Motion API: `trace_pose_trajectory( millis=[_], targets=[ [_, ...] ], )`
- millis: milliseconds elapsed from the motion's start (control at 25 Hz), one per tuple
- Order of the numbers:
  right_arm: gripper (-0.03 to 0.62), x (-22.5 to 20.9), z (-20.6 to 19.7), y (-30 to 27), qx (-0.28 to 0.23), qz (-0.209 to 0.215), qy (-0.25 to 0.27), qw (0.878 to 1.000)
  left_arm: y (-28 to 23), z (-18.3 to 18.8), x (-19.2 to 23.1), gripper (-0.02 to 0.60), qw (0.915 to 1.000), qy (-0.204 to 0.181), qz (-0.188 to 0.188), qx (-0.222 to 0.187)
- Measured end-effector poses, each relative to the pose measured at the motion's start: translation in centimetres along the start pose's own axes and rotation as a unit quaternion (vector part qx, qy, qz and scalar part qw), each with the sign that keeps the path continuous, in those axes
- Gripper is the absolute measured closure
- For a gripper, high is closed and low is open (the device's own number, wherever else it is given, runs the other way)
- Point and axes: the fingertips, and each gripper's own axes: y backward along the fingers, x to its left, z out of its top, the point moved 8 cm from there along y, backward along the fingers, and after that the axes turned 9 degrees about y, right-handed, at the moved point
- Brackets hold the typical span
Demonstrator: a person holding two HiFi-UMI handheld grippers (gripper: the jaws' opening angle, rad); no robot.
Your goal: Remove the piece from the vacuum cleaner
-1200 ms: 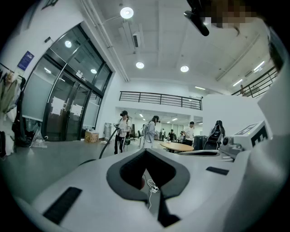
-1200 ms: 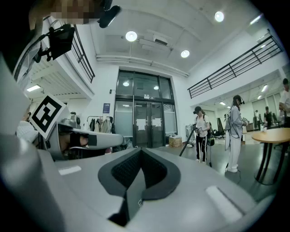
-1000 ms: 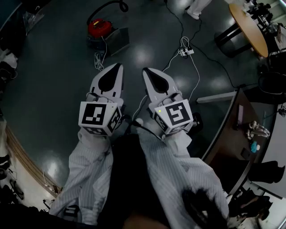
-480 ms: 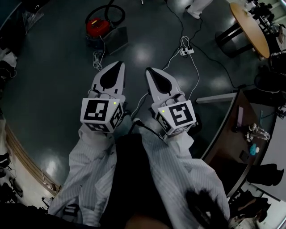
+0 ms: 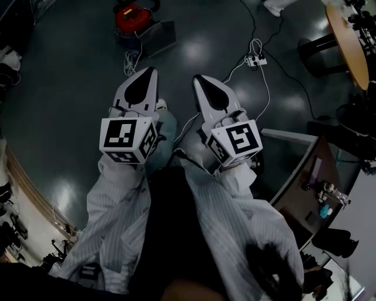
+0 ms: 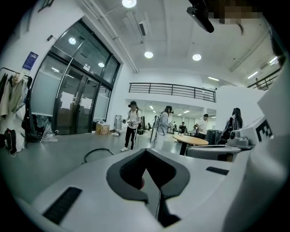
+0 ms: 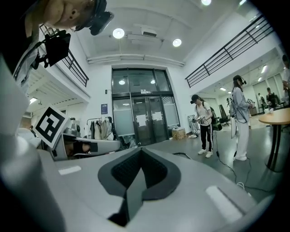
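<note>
The red vacuum cleaner (image 5: pixel 131 17) stands on the dark floor at the top of the head view, with a black hose arching over it and a grey flat part (image 5: pixel 159 39) beside it. My left gripper (image 5: pixel 149 72) and right gripper (image 5: pixel 200 80) are side by side in mid-air, pointing towards it and well short of it. Both are shut with nothing between the jaws. In the left gripper view a sliver of the red vacuum cleaner (image 6: pixel 142 182) shows through the gap behind the left gripper (image 6: pixel 146 152), and its hose (image 6: pixel 96 151) loops on the floor. The right gripper (image 7: pixel 141 151) faces glass doors.
A white power strip (image 5: pixel 256 60) with trailing cables lies on the floor ahead to the right. A round wooden table (image 5: pixel 345 39) stands at the far right, a dark desk (image 5: pixel 296 176) closer in. Several people (image 6: pixel 132 123) stand further off in the hall.
Both grippers have moved forward together, and the vacuum cleaner now sits closer to the top edge of the head view. The jaws stayed shut.
</note>
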Motion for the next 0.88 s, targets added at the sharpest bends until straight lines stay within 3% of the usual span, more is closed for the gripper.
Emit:
trace_pose_trajectory(
  millis=[480,880],
  targets=[
    [0.594,-11.7,1.6,-22.4,0.011,0.043,0.010,0.999,-18.0,5.9,12.5,0.578,0.9989,-0.009,0.038,0.026],
    [0.594,-22.4,-2.1,-40.5,0.077,0.142,0.004,0.987,-33.1,5.7,21.8,0.578,0.9929,0.030,0.095,0.065]
  ],
)
